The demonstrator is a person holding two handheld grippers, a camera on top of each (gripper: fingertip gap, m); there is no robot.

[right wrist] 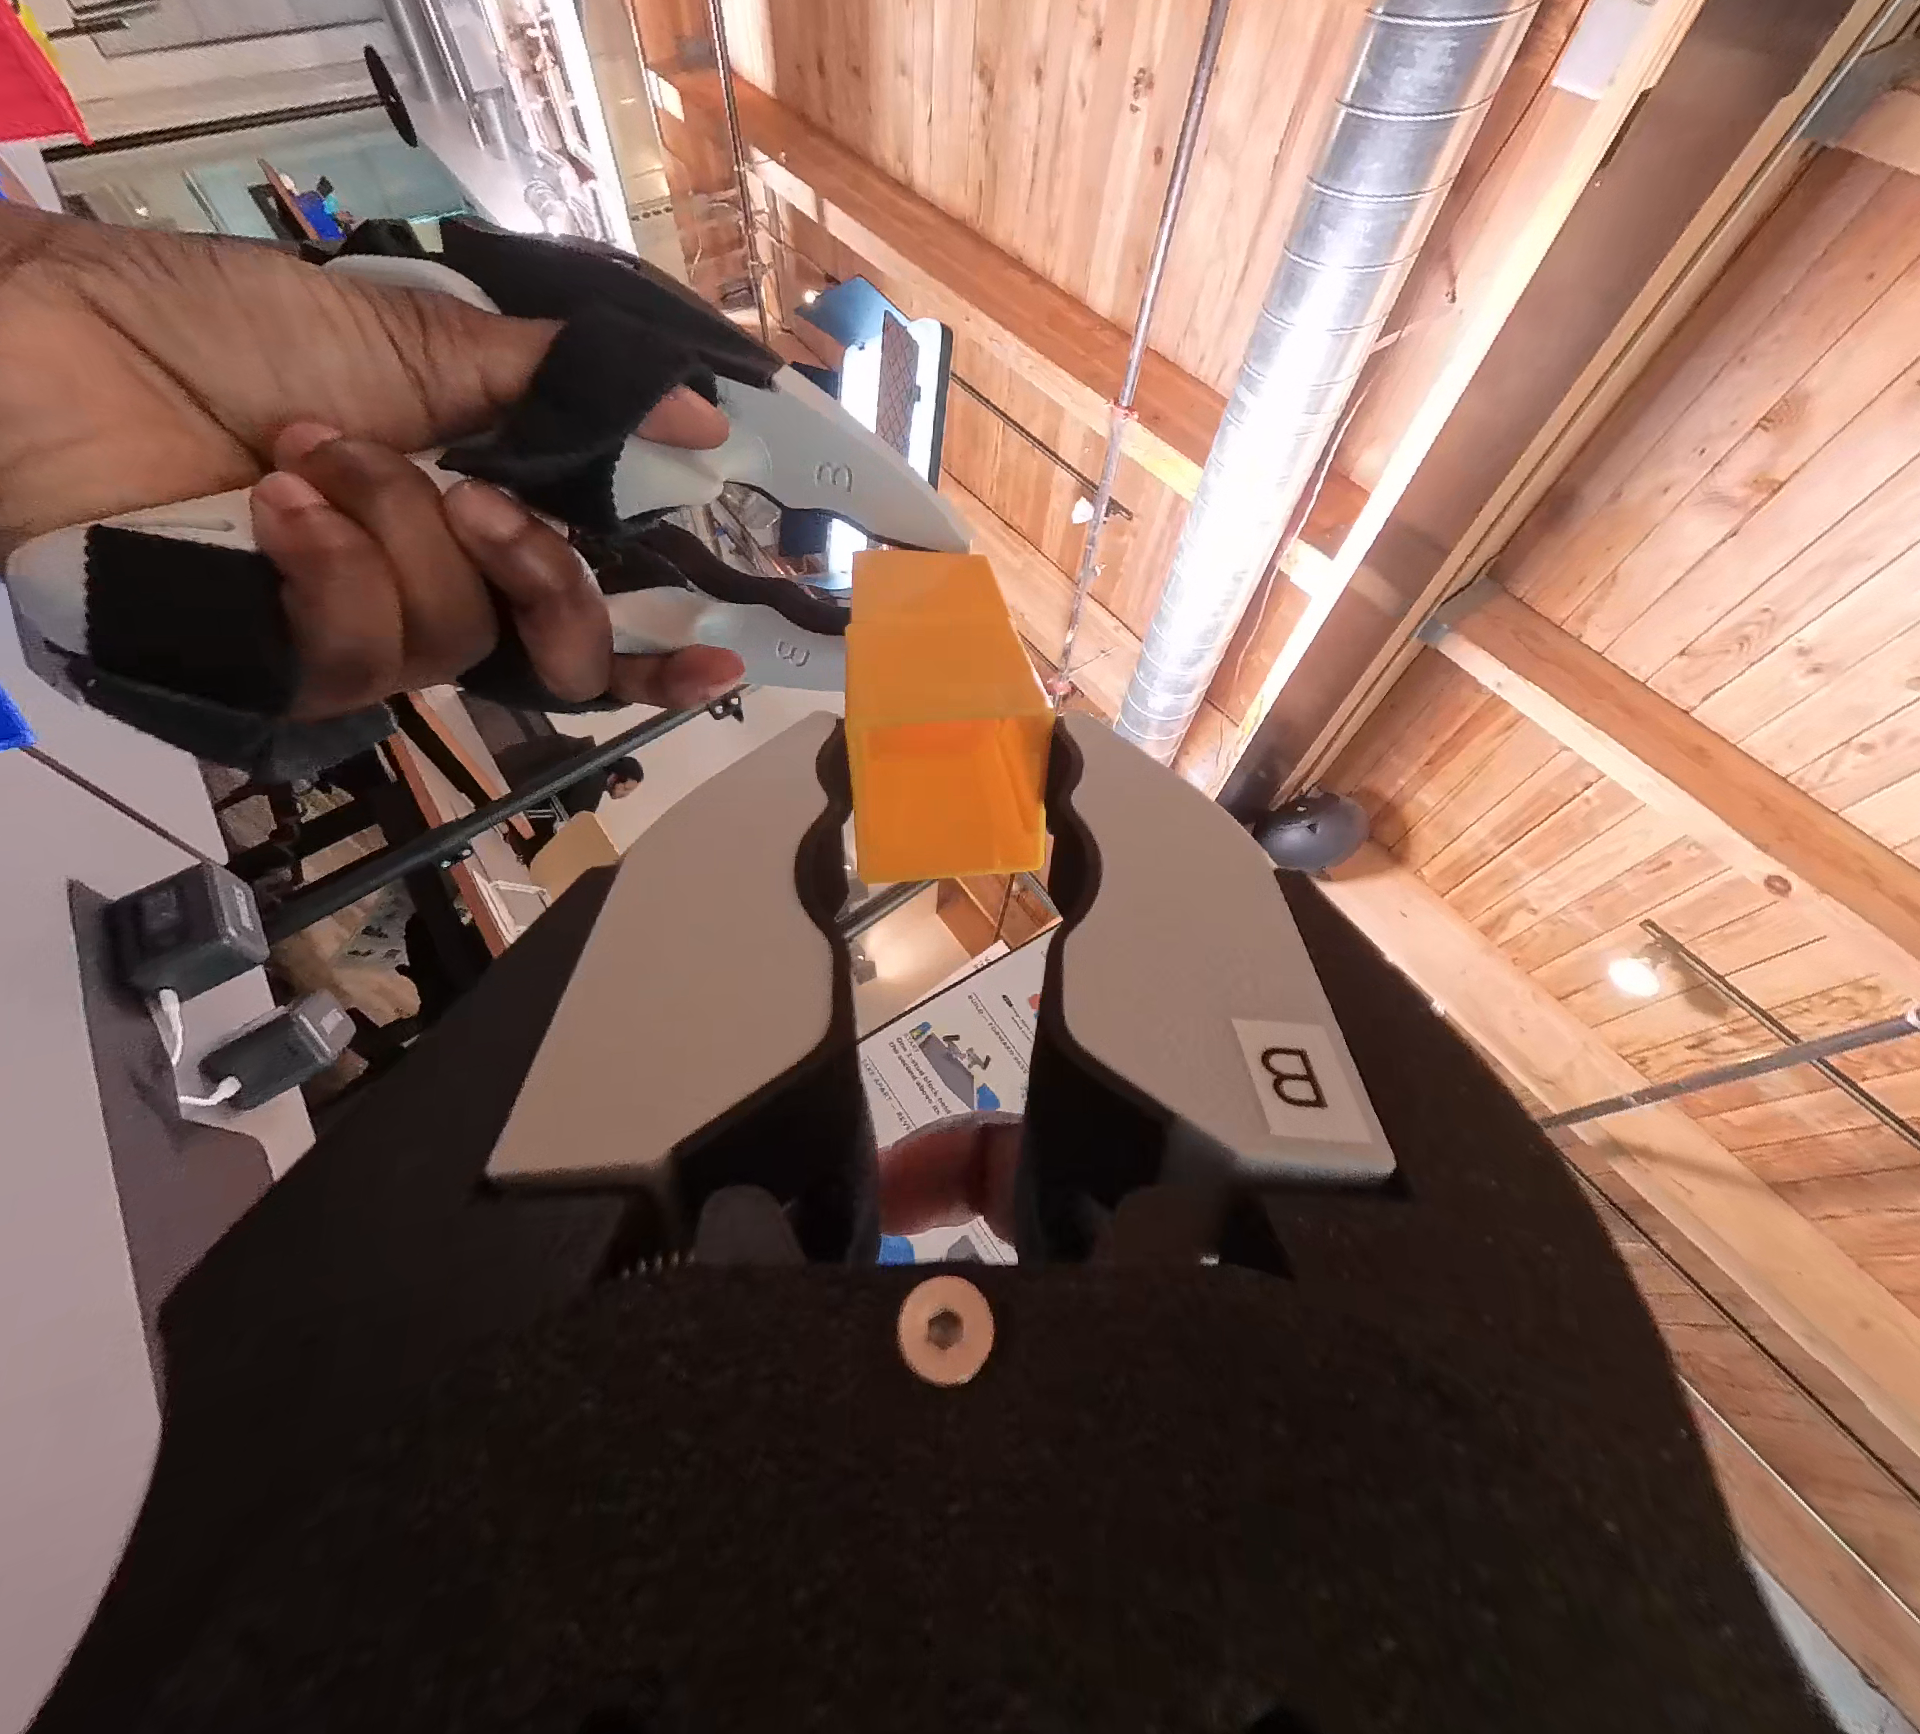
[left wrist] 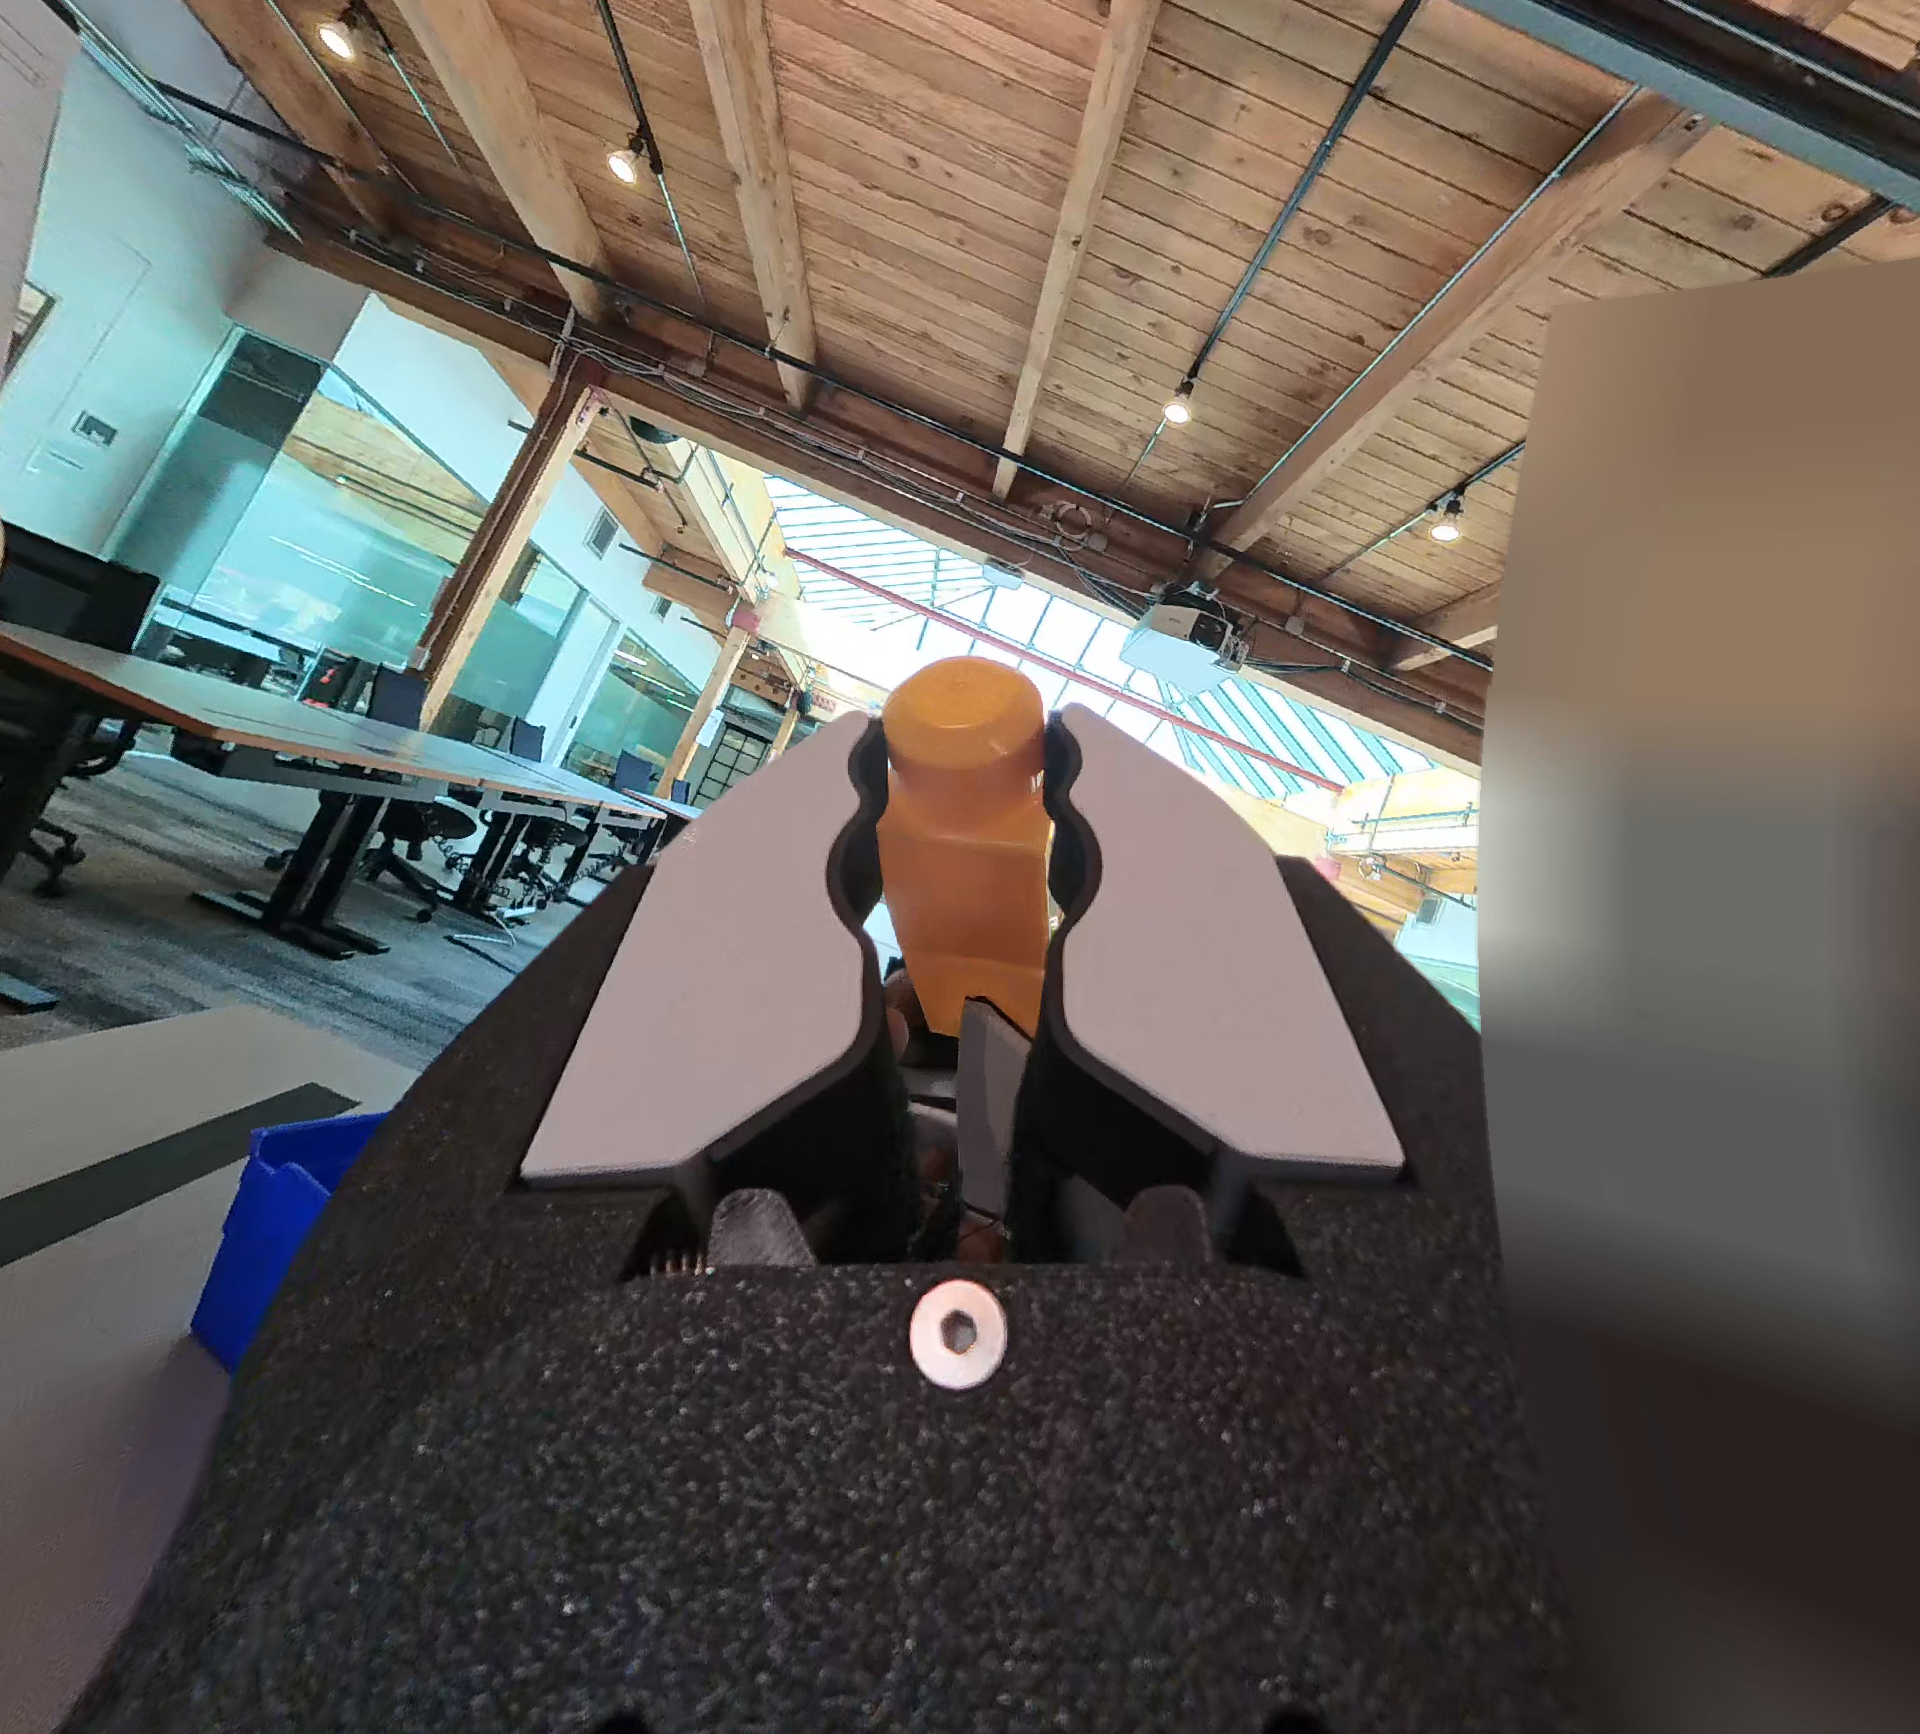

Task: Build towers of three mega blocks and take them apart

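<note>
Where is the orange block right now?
The orange plastic mega block is up in the air, pinched between the right gripper and the left gripper, with the wooden plank ceiling behind it in both wrist views.

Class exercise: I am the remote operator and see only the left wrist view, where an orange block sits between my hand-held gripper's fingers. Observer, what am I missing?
Observer: The right hand-held gripper also grips an orange block; its hollow underside faces that camera.
Operator: Are the two joined?
Observer: I cannot tell, but the left hand-held gripper closes on the far end of the same orange stack.
Operator: Who holds mine?
Observer: A hand in a black fingerless glove.
</note>
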